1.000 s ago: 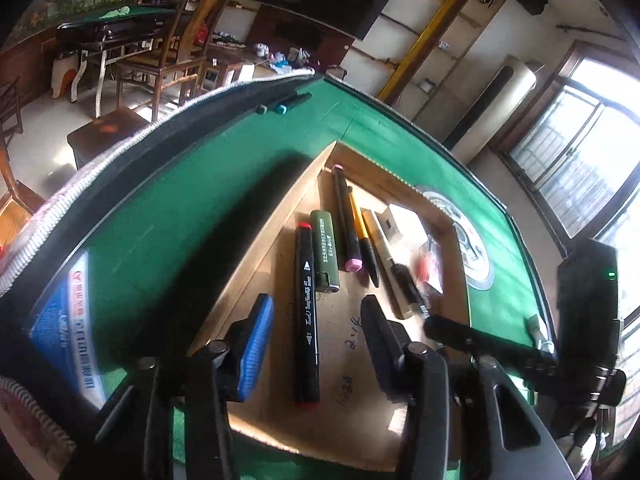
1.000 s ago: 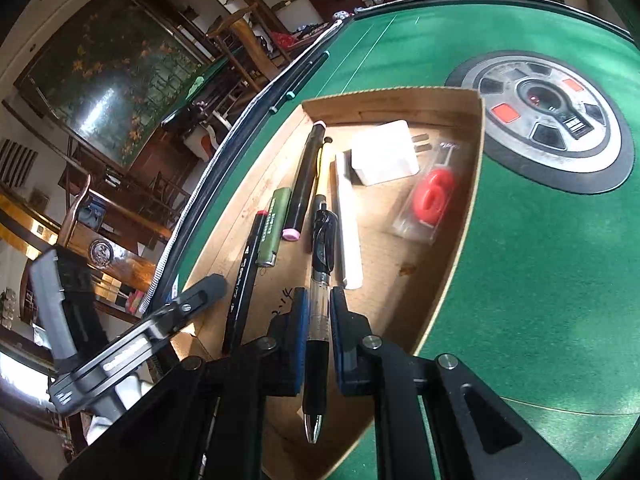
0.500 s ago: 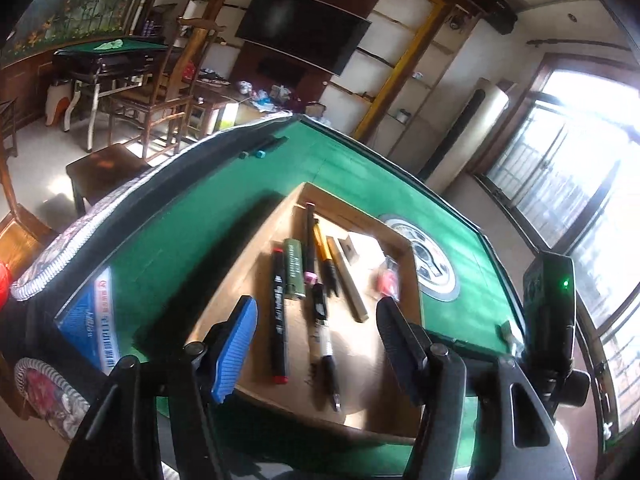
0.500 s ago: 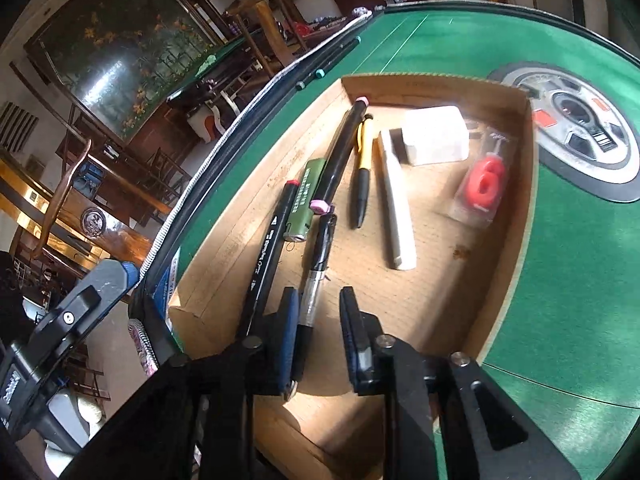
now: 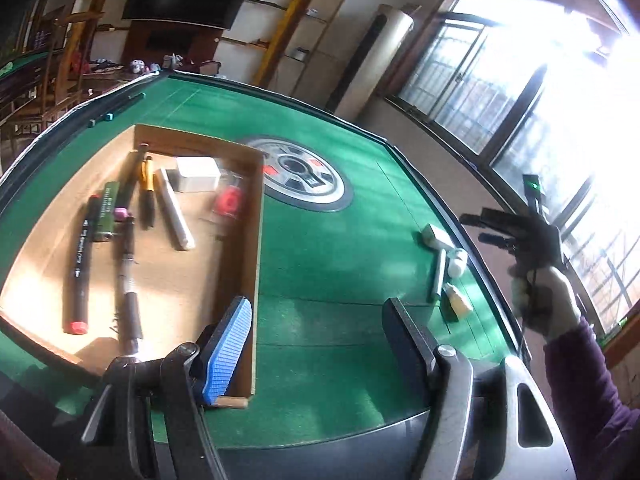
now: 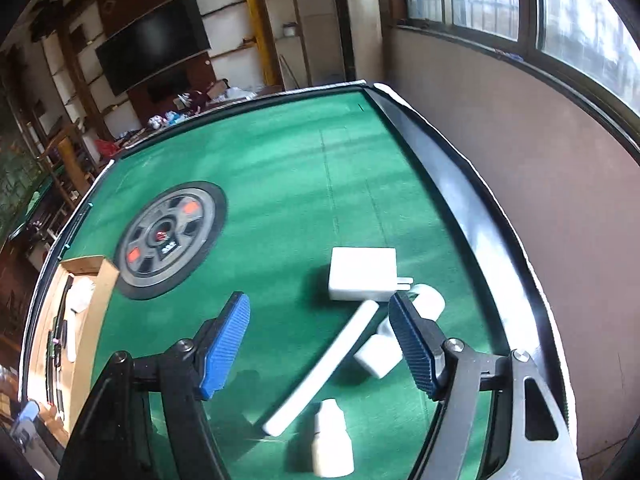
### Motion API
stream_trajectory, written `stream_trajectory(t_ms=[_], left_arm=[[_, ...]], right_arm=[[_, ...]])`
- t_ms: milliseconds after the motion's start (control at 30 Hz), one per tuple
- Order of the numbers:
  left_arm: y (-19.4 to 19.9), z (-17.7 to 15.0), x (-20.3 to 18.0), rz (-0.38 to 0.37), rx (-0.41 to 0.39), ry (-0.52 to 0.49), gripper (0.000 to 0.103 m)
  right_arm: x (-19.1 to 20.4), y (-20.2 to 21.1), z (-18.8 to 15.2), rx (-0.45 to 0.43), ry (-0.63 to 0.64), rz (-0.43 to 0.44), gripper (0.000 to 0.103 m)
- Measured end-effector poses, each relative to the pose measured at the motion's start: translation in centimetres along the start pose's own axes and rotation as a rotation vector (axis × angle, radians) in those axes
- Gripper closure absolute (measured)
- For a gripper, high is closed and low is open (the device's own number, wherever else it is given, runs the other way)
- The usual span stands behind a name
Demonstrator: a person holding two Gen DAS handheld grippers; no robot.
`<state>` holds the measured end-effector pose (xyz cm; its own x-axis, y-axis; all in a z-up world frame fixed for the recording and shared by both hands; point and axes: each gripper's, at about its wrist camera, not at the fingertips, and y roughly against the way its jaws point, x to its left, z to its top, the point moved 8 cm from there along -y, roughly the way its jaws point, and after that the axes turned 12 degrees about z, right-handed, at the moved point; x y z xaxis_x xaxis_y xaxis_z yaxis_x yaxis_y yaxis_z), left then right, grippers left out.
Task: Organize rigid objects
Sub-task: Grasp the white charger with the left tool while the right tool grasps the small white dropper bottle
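Two grippers: both empty, both spread wide, and their jaws have just been opening with nothing between the pads.
Left gripper (image 5: 316,354): hovers over bare green felt just beside the near corner of the cardboard tray (image 5: 256,240), well apart from the loose items.
Right gripper (image 6: 320,346): nearer hand by far; hovers over the cluster by the table's black rail (image 6: 452,208).
Loose things left on the felt: white stick (image 6: 324,368), white charger block (image 6: 362,274), small white bottle (image 6: 332,436), and one or two white pieces partly hidden behind the right jaw (I cannot tell what they are).
Already in the tray: markers and pens (image 5: 80,264) in a row, a white box, a red item in a clear wrapper.
Key relation: the stick lies between the spread pads, below them, not touching either.
Long axis: it runs diagonally from lower left to upper right, its top end just beside the charger's prongs.
Judgement: closing across the stick's width would likely need a wrist roll (as it stands, the pads are skewed to it).
Risk: the charger and bottle crowd its two ends.
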<state>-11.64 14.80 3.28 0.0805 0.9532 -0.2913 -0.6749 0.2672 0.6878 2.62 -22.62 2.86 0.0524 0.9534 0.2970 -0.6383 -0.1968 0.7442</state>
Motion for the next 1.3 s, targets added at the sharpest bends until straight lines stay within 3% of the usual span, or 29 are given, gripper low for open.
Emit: stream_trajectory(t_ms=[133,300,367,400,533,700,767,867,1000,1167,1233,1300], left_arm=[[0.2,-0.7,-1.5,0.016,0.012,-0.029,0.032],[0.2,-0.8,-1.6,0.05,0.017,-0.027,0.032],[0.0,-0.8,-1.4,0.055,0.025,-0.02,0.032],[-0.2,-0.8,-1.5,0.056,0.029,-0.018,0.032],[-0.7,-1.1,-2.2,0.049,0.047,-0.022,0.032],[-0.9,-1.8,-3.1,0.048,0.07,-0.053,0.032],[-0.6,-1.9,-3.2,0.051,0.065,-0.068,0.032],[-0.8,-1.9,-3.4,0.059,0.066,-0.089,0.032],[-1.9,-2.2,-4.0,0.053,0.093,-0.113,0.032],[-2.9,-1.4,-6.1,0.026,0.098,-0.197,0.032],[-3.7,-0.4,-7.7,-0.002,0.091,-0.302,0.032],[-5.1,0.7,-8.8,0.031,0.076,-0.435,0.032]], right_arm=[[-3.0,-3.6,2.7,0.025,-0.073,-0.027,0.031],[-3.8,-8.9,2.7,0.153,-0.06,-0.084,0.032],[-2.8,-9.9,1.8,0.205,-0.064,-0.049,0.047],[-2.0,-10.2,1.1,0.221,-0.057,-0.043,0.046],[4.0,-10.1,-2.9,0.28,0.04,0.106,0.046],[12.8,-9.0,-8.7,0.382,0.203,0.395,0.045],[13.7,-7.2,-8.8,0.347,0.19,0.46,0.045],[11.8,-2.9,-6.8,0.215,0.139,0.473,0.044],[5.5,1.5,-4.4,0.071,0.107,0.301,0.044],[-2.5,3.4,-5.1,0.057,-0.023,0.186,0.044],[-3.8,3.3,-6.1,0.062,-0.066,0.192,0.044],[-4.2,3.1,-7.2,0.065,-0.089,0.22,0.044]])
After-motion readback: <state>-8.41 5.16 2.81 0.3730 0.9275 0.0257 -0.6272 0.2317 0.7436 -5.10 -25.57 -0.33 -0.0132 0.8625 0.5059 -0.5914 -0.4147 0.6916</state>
